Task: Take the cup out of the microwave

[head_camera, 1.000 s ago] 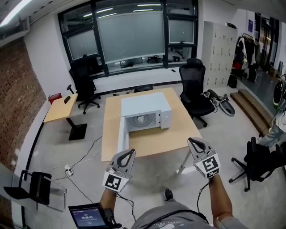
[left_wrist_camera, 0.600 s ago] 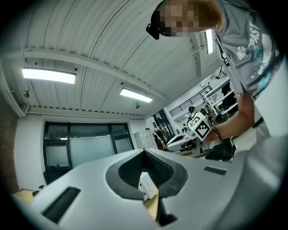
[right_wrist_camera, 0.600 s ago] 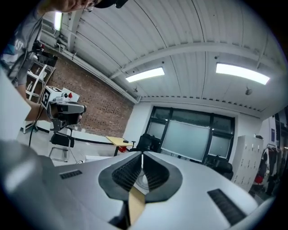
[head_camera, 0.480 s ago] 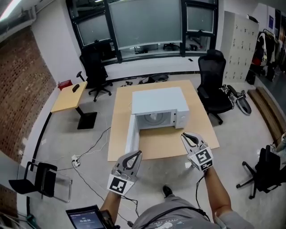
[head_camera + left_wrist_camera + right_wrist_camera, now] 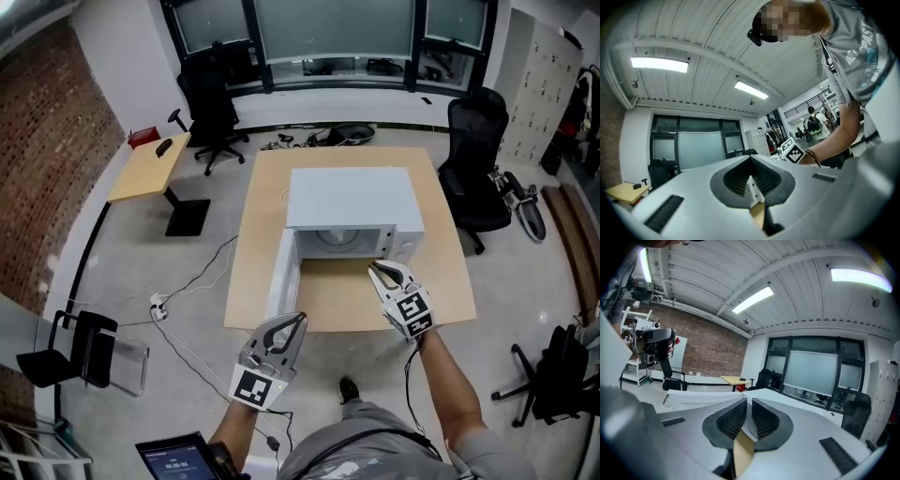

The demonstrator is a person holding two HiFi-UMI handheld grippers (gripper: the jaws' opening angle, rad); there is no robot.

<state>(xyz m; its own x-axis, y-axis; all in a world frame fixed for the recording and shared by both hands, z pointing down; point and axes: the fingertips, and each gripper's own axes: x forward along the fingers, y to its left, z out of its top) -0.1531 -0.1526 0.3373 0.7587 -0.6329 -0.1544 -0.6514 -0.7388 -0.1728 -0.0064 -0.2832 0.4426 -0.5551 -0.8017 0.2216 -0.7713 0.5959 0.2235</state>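
Note:
A white microwave (image 5: 352,199) stands on a wooden table (image 5: 258,234), its door (image 5: 282,277) swung open to the left. I cannot make out the cup inside the cavity (image 5: 335,246). My right gripper (image 5: 374,270) is shut and empty, over the table just before the opening's right side. My left gripper (image 5: 297,321) is shut and empty, at the table's front edge below the door. The left gripper view has shut jaws (image 5: 750,161) and the right gripper's marker cube (image 5: 792,151). The right gripper view has shut jaws (image 5: 746,402) and the open door (image 5: 701,398).
Black office chairs stand behind the table at the left (image 5: 214,112) and right (image 5: 475,159). A small wooden desk (image 5: 150,167) is at the far left. Cables and a power strip (image 5: 157,307) lie on the floor. Another chair (image 5: 80,352) is at the lower left.
The person has walked up to the table, so the microwave is nearer. Both grippers moved forward; the right one now reaches over the table toward the opening.

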